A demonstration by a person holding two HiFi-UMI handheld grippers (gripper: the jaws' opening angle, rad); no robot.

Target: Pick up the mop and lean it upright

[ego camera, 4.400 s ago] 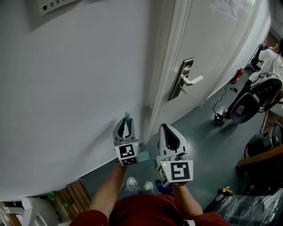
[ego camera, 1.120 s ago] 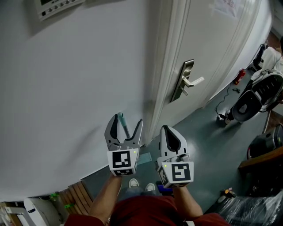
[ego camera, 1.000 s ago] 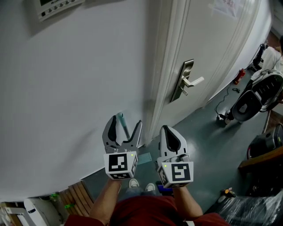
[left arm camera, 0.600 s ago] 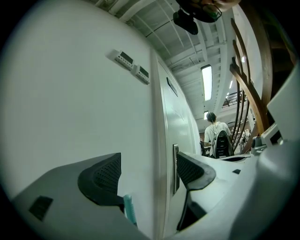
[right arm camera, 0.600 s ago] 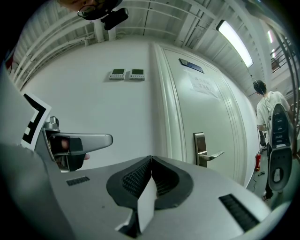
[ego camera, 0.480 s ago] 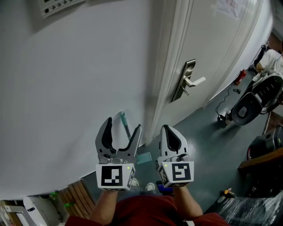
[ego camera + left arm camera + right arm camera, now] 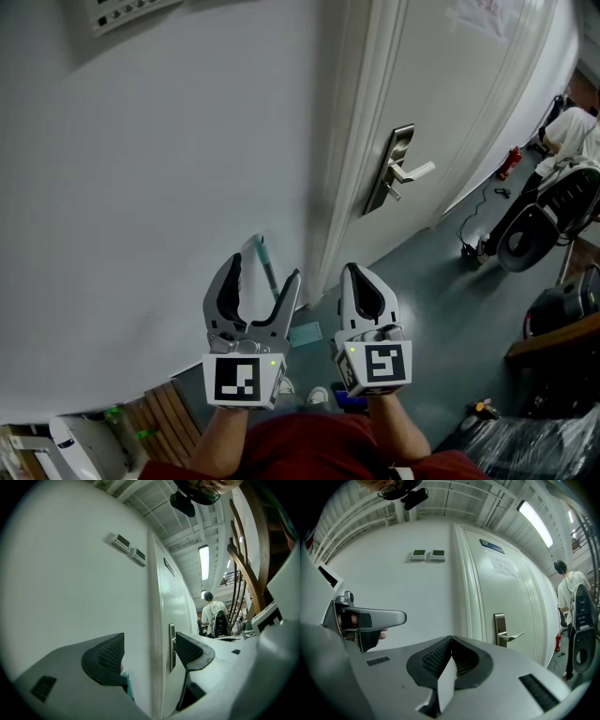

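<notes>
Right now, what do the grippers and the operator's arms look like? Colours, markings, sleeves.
Left gripper and right gripper match: light grey shells, dark ribbed pads, each with a white cube bearing black square markers and a small green light. No cables show. The person wears a dark red top; its sleeves end above bare forearms.

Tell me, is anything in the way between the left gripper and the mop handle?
No, nothing visible is in the way. The mop handle leans on the white wall right in front of the left gripper. Its jaws are open and not touching the handle, with only air between them.
</notes>
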